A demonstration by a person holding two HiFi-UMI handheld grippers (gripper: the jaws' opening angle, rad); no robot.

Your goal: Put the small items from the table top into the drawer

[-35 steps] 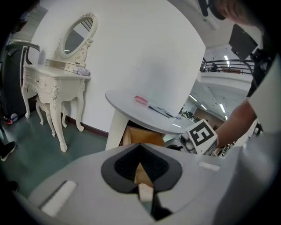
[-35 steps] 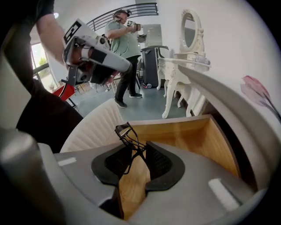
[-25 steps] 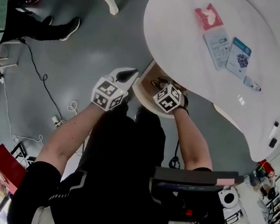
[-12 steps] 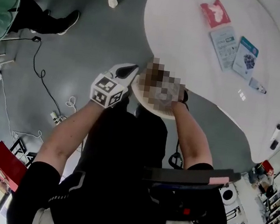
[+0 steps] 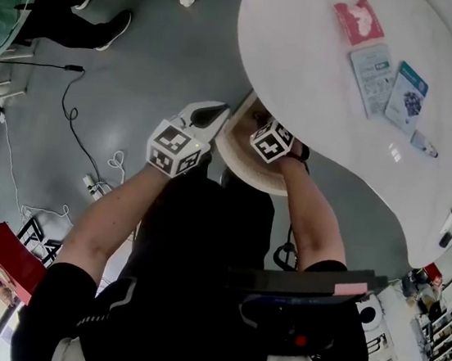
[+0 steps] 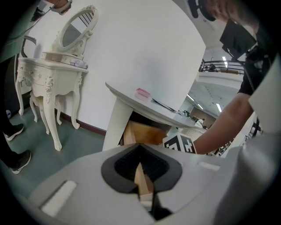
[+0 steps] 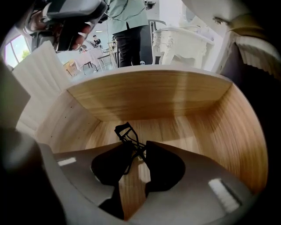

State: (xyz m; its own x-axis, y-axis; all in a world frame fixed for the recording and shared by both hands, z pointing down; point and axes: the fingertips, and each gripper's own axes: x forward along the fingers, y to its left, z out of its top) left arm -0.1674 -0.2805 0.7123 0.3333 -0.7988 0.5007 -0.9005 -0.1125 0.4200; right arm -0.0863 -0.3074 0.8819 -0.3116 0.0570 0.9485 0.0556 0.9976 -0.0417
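The left claw [image 5: 211, 118] reaches level toward the left edge of the open wooden drawer [image 5: 233, 158], which stands out from under the near edge of the white worktop [image 5: 307, 62]. In the left gripper view its dark pads are closed on a thin strip of the drawer's wood.

Just to its right, the right claw [image 7: 137, 147] points steeply down into the drawer. It grips a black eyelash curler [image 7: 125, 131] by the handles, and the curler's curved head sticks out ahead of the pads, over the drawer's bare wooden floor and between its plywood walls. Whether the curler touches the floor cannot be told.

Further right, well apart from both claws, the other small things lie toward the far right of the worktop: a red packet [image 5: 358, 20], then a pale card packet [image 5: 374, 67] touching a teal one [image 5: 407, 95], then a small pen-shaped thing [image 5: 425, 146] just beyond them. A small dark thing [image 5: 447, 238], too small to name, sits close to the worktop's right edge
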